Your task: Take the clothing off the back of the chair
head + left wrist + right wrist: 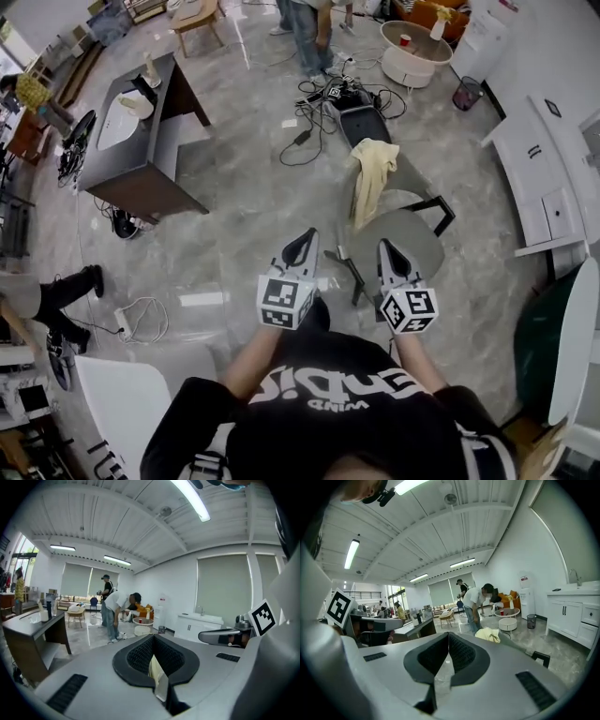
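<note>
Pale yellow clothing [372,176] hangs over the back of a grey chair [405,240] on the glossy grey floor, ahead of your two grippers and untouched. Your left gripper [304,236] and right gripper [386,247] sit side by side near the seat, each with its fingers together and nothing between them. In the left gripper view only a pale sliver shows through the gap below the closed tips; what it is cannot be told. White lettering on your black shirt [347,394] appears upside down, partly cut off and unreadable. A person [309,33] beyond the chair is cropped by the top edge
</note>
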Available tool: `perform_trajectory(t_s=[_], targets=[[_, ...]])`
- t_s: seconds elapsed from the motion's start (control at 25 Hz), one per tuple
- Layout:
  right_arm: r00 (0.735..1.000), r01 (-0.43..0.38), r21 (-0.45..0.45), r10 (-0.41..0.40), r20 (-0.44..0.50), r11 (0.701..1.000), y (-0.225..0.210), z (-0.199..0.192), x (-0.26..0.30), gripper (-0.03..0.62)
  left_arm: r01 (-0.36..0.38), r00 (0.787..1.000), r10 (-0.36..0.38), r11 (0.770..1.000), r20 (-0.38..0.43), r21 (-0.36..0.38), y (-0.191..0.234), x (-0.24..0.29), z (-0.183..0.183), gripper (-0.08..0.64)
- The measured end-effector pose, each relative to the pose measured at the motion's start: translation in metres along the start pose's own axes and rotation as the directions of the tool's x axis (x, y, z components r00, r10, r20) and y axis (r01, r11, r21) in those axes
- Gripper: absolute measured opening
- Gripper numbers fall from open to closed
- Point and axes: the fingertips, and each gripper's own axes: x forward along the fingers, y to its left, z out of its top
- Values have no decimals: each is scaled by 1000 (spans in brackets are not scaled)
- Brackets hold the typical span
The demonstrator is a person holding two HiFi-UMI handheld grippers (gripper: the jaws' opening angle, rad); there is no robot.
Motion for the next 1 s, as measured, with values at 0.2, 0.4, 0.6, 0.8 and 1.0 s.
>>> perform_trajectory(t_s=[0.2,0.4,0.6,0.8,1.0], targets=[[1000,25,2,-25,4,1000,-10,17,41,14,58,998,-58,998,4,26,19,40,22,15],[1000,19,4,-19,-4,1000,-20,27,64,15,65,998,-65,998,-7,3,28,67,29,15],[1000,13,-4,-13,3,1000,-35,33,80,15,55,998,-55,998,-7,-18,33,84,31,15],[1000,-25,24,25,13,999,-45,38,98,182,51,999,-51,999,-1,-17,35,99,32,15],[999,-29,54,30,-24,998,-57,29,117,262,53,999,-53,998,-8,-17,35,112,34,15]])
